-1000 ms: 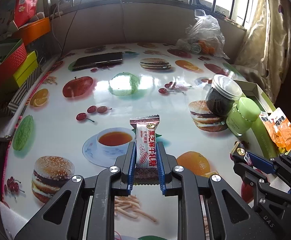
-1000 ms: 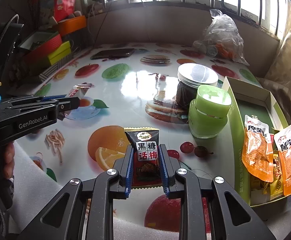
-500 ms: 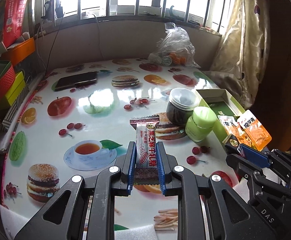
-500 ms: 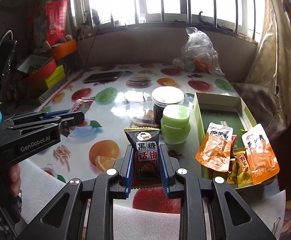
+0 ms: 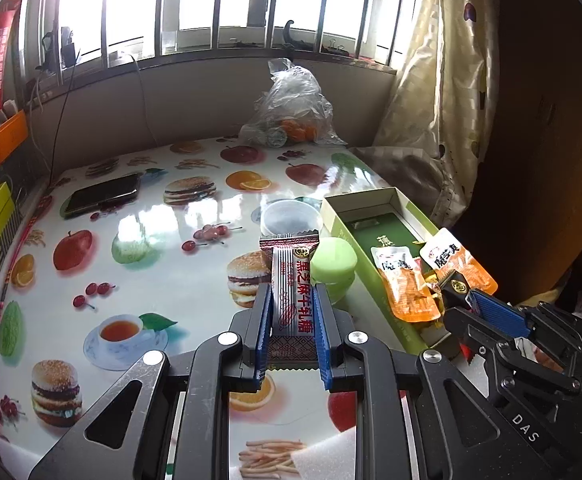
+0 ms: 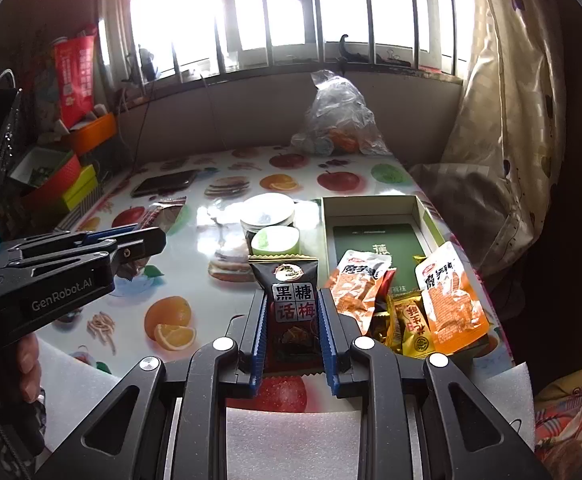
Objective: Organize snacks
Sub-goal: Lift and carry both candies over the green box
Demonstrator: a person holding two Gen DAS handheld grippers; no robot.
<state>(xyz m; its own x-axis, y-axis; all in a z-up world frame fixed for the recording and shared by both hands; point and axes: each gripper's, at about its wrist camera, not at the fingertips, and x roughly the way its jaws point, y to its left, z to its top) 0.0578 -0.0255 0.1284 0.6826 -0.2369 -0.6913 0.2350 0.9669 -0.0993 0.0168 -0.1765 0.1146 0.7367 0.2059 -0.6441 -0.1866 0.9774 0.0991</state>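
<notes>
The fruit-and-burger printed tablecloth (image 5: 211, 216) is smooth and highly glossy, throwing back window glare, while the white foam sheet (image 6: 291, 444) at the table's near edge looks matt and finely pebbled. The crinkled clear plastic bag (image 5: 291, 108) and the shiny orange foil snack packets (image 6: 449, 300) catch the light — the open green cardboard box (image 6: 371, 202) beneath them is dull paperboard. Both matt black plastic grippers carry ribbed blue pads (image 6: 325, 332) and bright metal pivot pins (image 6: 222, 343); the patterned curtain (image 5: 443, 80) is soft cloth.
</notes>
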